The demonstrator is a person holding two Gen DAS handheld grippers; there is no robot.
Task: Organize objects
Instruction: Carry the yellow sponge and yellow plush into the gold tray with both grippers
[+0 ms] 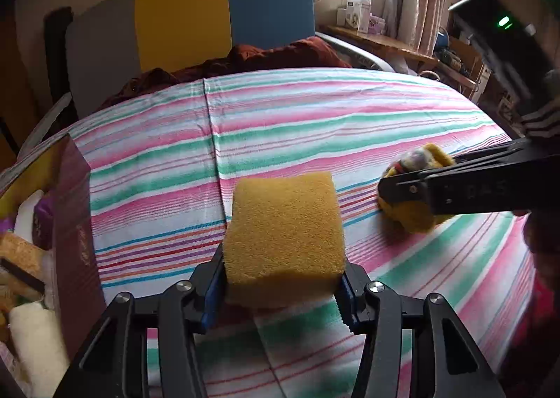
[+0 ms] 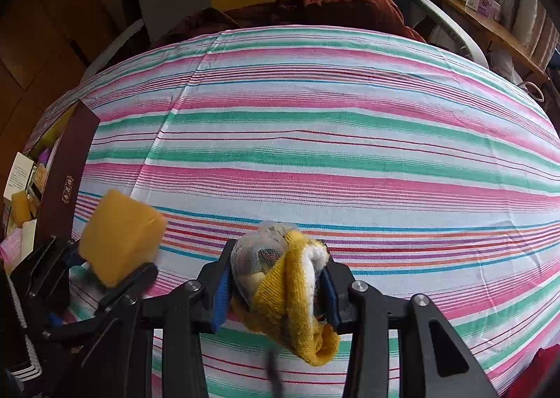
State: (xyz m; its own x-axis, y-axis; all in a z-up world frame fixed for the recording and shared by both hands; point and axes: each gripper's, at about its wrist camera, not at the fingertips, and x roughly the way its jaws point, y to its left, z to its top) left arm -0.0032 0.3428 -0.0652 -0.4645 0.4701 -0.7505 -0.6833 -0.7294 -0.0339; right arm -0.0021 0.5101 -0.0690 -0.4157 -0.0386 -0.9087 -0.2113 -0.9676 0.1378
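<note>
Left wrist, sponge (image 1: 283, 237) in tool (image 1: 280, 289) (seemingly clamped)

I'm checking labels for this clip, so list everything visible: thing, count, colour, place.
sponge: one, yellow, between the left gripper's pads, above the bedsheet
rolled sock: one, yellow with grey and white, between the right gripper's pads
storage box: one, dark maroon, at the left edge of the bed, already holding sponges and cloths
bedsheet: one, pink, green and white stripes, covering the bed
headboard: one, grey, yellow and blue panels, at the far end
blanket: one, dark red, bunched by the headboard
shelf: one, wooden, under the window, with white boxes on it
left gripper: one, black with blue pads, closed on the sponge
right gripper: one, black with blue pads, closed on the sock
</note>
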